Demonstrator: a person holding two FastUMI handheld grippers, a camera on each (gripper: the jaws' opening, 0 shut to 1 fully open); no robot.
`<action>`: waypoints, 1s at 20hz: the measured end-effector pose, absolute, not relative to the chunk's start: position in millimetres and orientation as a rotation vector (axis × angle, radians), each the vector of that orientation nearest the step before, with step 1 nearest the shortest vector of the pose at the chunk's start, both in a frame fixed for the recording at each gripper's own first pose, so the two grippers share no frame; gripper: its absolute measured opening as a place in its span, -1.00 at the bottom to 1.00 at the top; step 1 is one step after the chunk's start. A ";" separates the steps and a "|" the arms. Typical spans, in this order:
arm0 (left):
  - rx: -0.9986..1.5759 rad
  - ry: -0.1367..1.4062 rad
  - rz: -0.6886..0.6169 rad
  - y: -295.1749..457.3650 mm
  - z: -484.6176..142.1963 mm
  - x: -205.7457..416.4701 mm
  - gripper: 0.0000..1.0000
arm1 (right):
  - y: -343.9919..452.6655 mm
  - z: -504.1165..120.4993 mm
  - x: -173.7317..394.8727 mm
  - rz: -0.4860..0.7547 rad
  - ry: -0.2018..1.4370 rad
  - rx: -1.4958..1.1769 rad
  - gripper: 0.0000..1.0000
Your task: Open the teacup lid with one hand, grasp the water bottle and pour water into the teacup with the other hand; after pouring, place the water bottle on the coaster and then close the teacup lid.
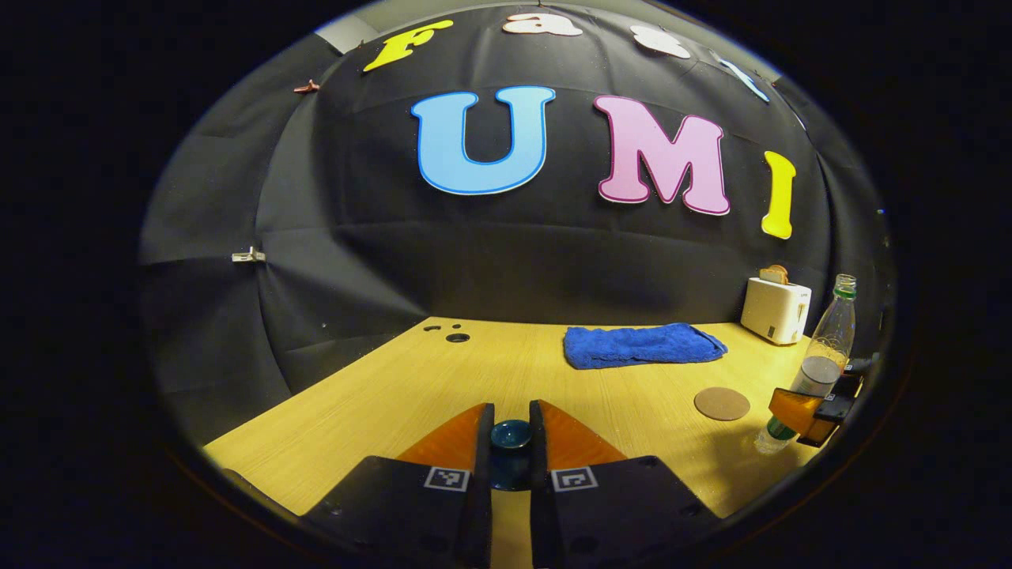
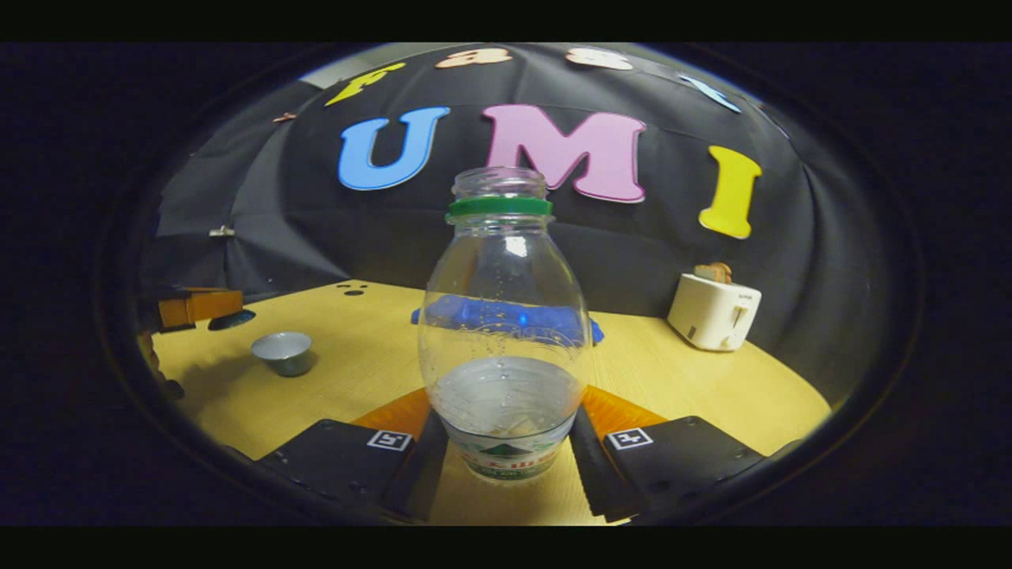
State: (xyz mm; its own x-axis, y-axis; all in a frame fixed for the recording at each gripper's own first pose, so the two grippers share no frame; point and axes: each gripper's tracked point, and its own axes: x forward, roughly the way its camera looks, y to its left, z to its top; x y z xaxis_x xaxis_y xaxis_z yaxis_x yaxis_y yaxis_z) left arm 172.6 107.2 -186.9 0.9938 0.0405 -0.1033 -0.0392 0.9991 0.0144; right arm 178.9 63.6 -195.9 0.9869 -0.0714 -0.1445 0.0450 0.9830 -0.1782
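Dim booth, warm light from above — the table (image 1: 411, 387) glows yellow while the wall stays dark. Soft shadows, strong fisheye bending at the edges; a glint on the water bottle (image 2: 506, 316).

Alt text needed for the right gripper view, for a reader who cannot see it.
The right gripper holds an upright, uncapped water bottle, partly filled, jaws closed on its lower body above a wooden table. An open teacup stands at left; a white toaster and blue towel sit farther back.

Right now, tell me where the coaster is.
In the left gripper view the round coaster lies bare on the wooden table, right of centre, in front of the blue towel and just left of the held water bottle.
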 end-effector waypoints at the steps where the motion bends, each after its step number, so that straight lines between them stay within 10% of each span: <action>1: 0.002 0.102 0.043 110.9 -183.9 169.9 -0.53 | 65.8 -190.5 182.8 -0.048 0.144 -0.224 0.48; 20: -0.011 0.094 0.096 233.4 -172.6 166.3 -0.53 | 147.4 -176.0 284.8 0.064 0.056 -1.043 0.48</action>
State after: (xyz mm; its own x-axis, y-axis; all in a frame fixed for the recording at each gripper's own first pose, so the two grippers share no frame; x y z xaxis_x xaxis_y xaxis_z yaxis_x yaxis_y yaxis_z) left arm 166.3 233.4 -172.6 0.9910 0.0952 -0.0943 -0.0963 0.9953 -0.0066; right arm 284.8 147.4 -176.0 0.9967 0.0259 -0.0770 -0.0796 0.5023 -0.8610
